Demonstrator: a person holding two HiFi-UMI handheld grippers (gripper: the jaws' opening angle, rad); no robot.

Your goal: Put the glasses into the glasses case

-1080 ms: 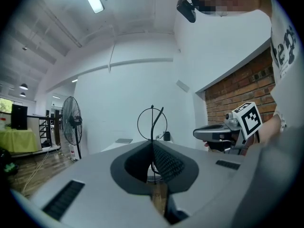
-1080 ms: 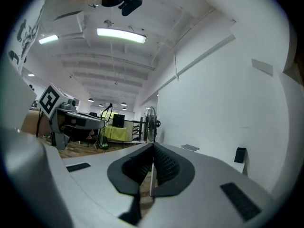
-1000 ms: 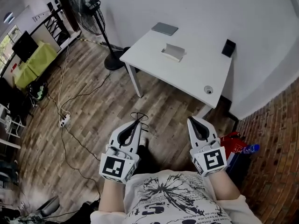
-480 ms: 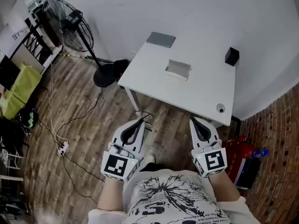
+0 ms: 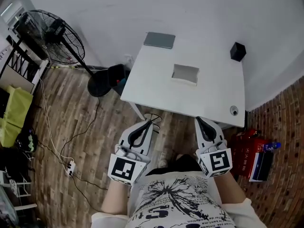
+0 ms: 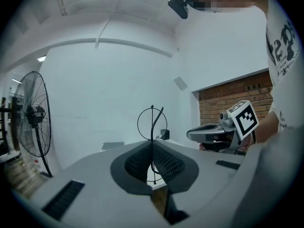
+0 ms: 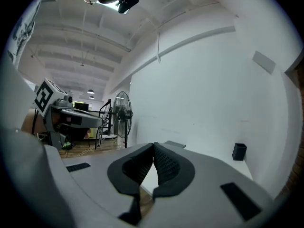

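**Approach to the table, glasses in hand.** The left gripper (image 5: 150,123) has its jaws pressed together on the glasses (image 5: 153,117). It pinches the thin wire frame edge-on, so that one round lens rim stands up above the pads. In the left gripper view the wire runs straight down the seam between the jaws. This narrow grip probably serves to keep the light frame from swinging while it is carried.

The right gripper (image 5: 200,121) has its jaws closed on each other with nothing between them. It is held level beside the left one, seemingly in reserve to steady the case.

The glasses case (image 5: 185,73) lies open near the middle of the white table (image 5: 213,87), well apart from both grippers. It is clear of the grey flat pad (image 5: 159,40) at the far edge, the black box (image 5: 238,51) and the small round object (image 5: 233,110) at the near corner.

Compared with the frame a second earlier, the table now sits squarer and nearer below the grippers, and the standing fan (image 5: 52,34) has shifted further left. The person has evidently stepped up to the table. Both grips are unchanged.
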